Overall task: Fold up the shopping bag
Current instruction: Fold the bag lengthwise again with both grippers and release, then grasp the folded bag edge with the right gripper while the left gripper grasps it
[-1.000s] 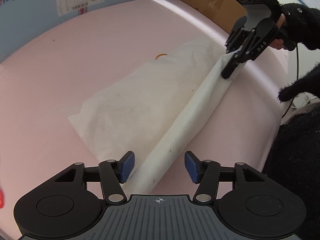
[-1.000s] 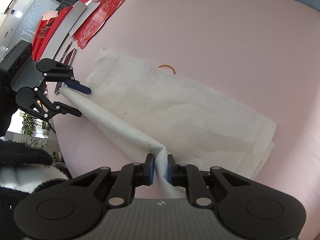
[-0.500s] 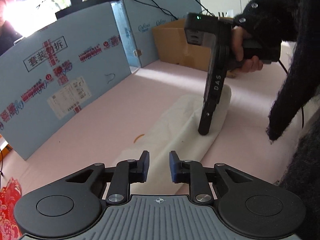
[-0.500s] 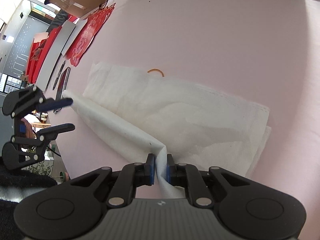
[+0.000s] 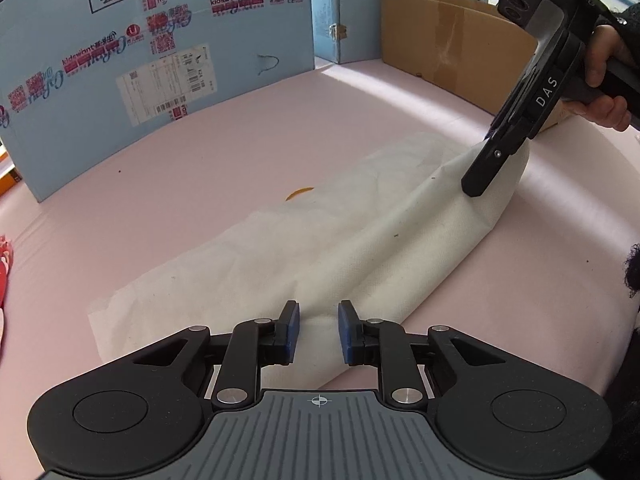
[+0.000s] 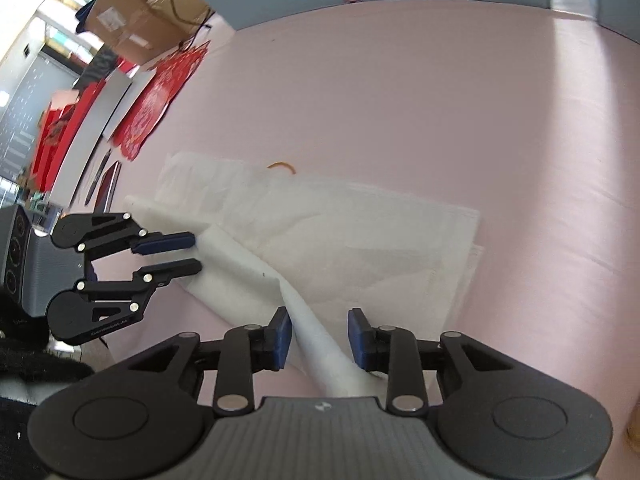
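Pink surface (image 5: 240, 152) with a white shopping bag (image 5: 280, 240) lying lengthwise, its near edge lifted into a fold between both grippers.
Nearest in the left wrist view, the left gripper (image 5: 318, 330) has its blue pads slightly apart with the bag's near end between them; whether they actually pinch the cloth I cannot tell. In the right wrist view the right gripper (image 6: 318, 338) is opening, the raised ridge of fabric running between its pads but no longer pressed by both. Beyond the bag an orange rubber band (image 6: 282, 167) peeks out at its far edge, and blue cardboard panels (image 5: 120, 60) close off the back. To fold well, both ends should probably be laid down together, edges aligned with the far side, before letting go fully, or the loose flap may slump back.
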`<state>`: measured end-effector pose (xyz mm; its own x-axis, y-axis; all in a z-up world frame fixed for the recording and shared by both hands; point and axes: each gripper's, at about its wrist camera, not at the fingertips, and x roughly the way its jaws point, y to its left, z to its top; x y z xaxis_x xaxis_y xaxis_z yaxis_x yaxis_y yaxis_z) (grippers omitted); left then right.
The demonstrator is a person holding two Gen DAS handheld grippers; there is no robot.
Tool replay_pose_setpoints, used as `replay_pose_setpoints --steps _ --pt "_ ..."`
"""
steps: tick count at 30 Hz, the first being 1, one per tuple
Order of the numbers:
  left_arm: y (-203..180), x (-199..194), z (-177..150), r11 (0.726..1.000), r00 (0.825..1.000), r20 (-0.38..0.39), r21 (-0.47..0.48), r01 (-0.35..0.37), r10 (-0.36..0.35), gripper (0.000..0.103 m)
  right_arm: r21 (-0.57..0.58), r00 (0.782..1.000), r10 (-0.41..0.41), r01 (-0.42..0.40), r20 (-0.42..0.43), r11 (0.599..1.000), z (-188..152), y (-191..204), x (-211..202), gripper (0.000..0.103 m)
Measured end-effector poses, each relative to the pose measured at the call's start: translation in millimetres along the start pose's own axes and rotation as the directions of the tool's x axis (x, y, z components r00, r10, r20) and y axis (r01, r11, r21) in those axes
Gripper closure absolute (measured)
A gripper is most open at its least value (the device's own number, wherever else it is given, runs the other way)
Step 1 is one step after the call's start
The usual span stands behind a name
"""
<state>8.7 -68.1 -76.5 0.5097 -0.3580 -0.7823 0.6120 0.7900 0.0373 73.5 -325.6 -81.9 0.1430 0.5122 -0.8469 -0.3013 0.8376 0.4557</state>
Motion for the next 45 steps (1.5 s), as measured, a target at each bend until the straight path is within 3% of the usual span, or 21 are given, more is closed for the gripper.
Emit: replay_pose_setpoints --steps 4,7,9,11,13,15,18,21,24,30,34,40,41,42,43,45 --pt "-4.1 2.4 0.5 1.000 1.000 0.000 0.013 -0.013 0.013 0.082 -0.002 0.985 -0.163 0.163 0.049 0.987 -14.6 3.5 -9.0 0.062" --pt "-6.9 2.9 0.6 0.999 1.000 -0.001 0.025 -0.025 0.025 0.082 -0.041 0.935 -0.344 0.348 0.081 0.937 -24.2 12.0 -10.8 0.059" --pt "-7.7 3.1 0.5 0.999 1.000 0.000 0.028 -0.029 0.029 0.082 -0.035 0.903 -0.410 0.417 0.132 0.908 -29.2 17.3 -17.4 0.060" --pt "-8.0 3.5 -0.3 0.999 1.000 0.005 0.024 -0.030 0.030 0.082 0.022 0.885 -0.384 0.392 0.263 0.920 -34.2 28.9 -35.4 0.060" --pt "-7.5 4.2 -0.8 0.999 0.999 0.008 0.018 -0.031 0.031 0.079 0.060 0.872 -0.275 0.275 0.405 0.960 -38.0 43.3 -52.4 0.060" --pt "-6.9 4.7 -1.5 0.999 0.999 0.011 0.010 -0.043 0.043 0.074 0.046 0.863 -0.164 0.162 0.477 0.986 -39.1 58.9 -53.8 0.060" --pt "-5.3 5.1 -3.1 0.998 0.998 0.017 -0.004 -0.065 0.066 0.063 -0.089 0.900 -0.033 0.080 0.435 0.993 -34.7 89.2 -19.7 0.060" --pt "-3.9 6.2 -4.1 0.996 0.996 0.023 -0.019 -0.085 0.086 0.054 -0.188 0.929 -0.035 0.111 0.368 0.976 -30.9 108.6 20.7 0.062" --pt "-1.6 7.2 -5.1 0.993 0.994 0.027 -0.041 -0.107 0.108 0.042 -0.186 0.941 -0.078 0.146 0.330 0.972 -31.6 108.4 42.3 0.062" --pt "3.9 8.5 -7.1 0.989 0.992 0.031 -0.087 -0.123 0.126 0.029 -0.184 0.909 -0.207 0.287 0.360 0.940 -60.9 92.3 40.9 0.067" --pt "7.7 8.8 -8.5 0.988 0.992 0.035 -0.100 -0.114 0.118 0.026 -0.132 0.894 -0.236 0.305 0.382 0.943 -76.2 72.8 29.8 0.067" --pt "13.4 4.2 -10.7 0.989 0.994 0.016 -0.100 -0.108 0.110 0.024 -0.105 0.853 -0.347 0.415 0.389 0.904 -92.1 51.3 14.7 0.065" --pt "16.9 2.6 -12.5 0.988 0.994 0.009 -0.113 -0.108 0.109 0.024 -0.079 0.842 -0.379 0.439 0.383 0.895 -94.0 46.8 12.2 0.061" --pt "20.1 1.1 -14.3 0.986 0.993 0.004 -0.125 -0.113 0.115 0.024 -0.049 0.828 -0.420 0.470 0.372 0.881 -95.1 42.8 10.5 0.043" --pt "22.9 -0.3 -15.9 0.983 0.993 0.000 -0.136 -0.120 0.121 0.024 -0.013 0.815 -0.450 0.487 0.365 0.873 -96.5 38.4 7.7 0.035" --pt "26.1 -2.5 -19.3 0.980 0.991 -0.002 -0.148 -0.135 0.137 0.024 0.042 0.811 -0.462 0.481 0.358 0.876 -101.3 31.1 1.1 0.032"
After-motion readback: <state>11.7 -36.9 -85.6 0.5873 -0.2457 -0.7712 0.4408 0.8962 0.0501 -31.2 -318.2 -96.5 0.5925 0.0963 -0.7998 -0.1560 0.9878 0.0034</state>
